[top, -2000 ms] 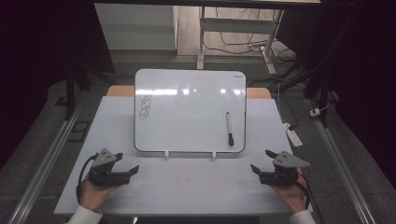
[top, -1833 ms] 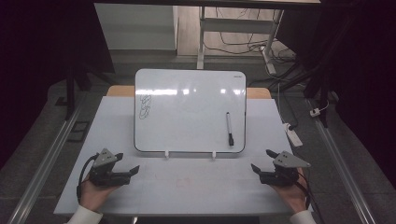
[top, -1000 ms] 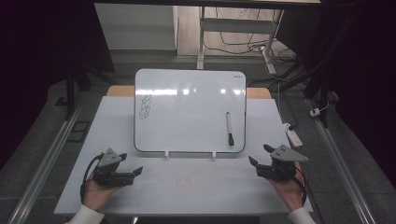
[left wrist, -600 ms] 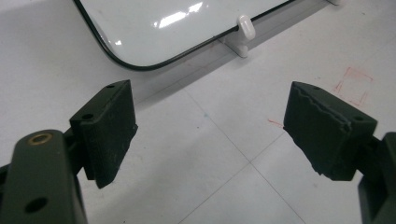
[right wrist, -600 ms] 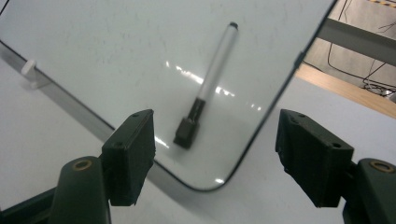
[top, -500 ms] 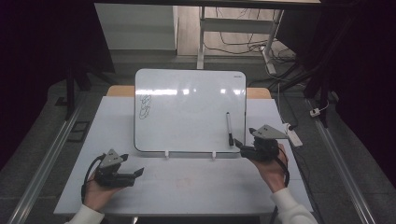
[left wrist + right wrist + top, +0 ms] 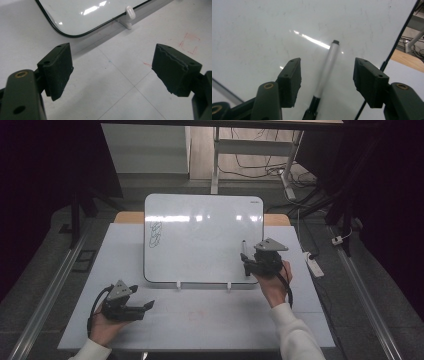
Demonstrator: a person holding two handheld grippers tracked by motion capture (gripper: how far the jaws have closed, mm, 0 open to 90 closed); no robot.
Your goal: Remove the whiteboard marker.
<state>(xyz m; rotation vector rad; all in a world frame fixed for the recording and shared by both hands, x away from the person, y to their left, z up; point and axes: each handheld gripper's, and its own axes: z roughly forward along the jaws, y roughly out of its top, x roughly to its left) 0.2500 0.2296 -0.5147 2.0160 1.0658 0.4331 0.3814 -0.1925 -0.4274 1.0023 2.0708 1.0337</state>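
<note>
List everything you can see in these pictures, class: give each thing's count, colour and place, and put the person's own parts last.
Table: one, white, under everything.
Whiteboard: one, white with black edge, propped on the table's far half.
Scribble: one, dark, upper left of the whiteboard.
Marker: one, white barrel, lying on the whiteboard's right part.
Clips: two, white, at the whiteboard's lower edge.
Left gripper: one, black, open, near-left on the table.
Right gripper: one, black, open, straddling the marker.
Hands: two, holding the grippers.

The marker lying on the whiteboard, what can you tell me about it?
The marker is a slim pen with a pale, silvery-white barrel, a small dark tip at its far end and a black section at the near end. It lies flat on the whiteboard near its right edge. The right gripper has its open jaws on either side of it, not touching.
</note>
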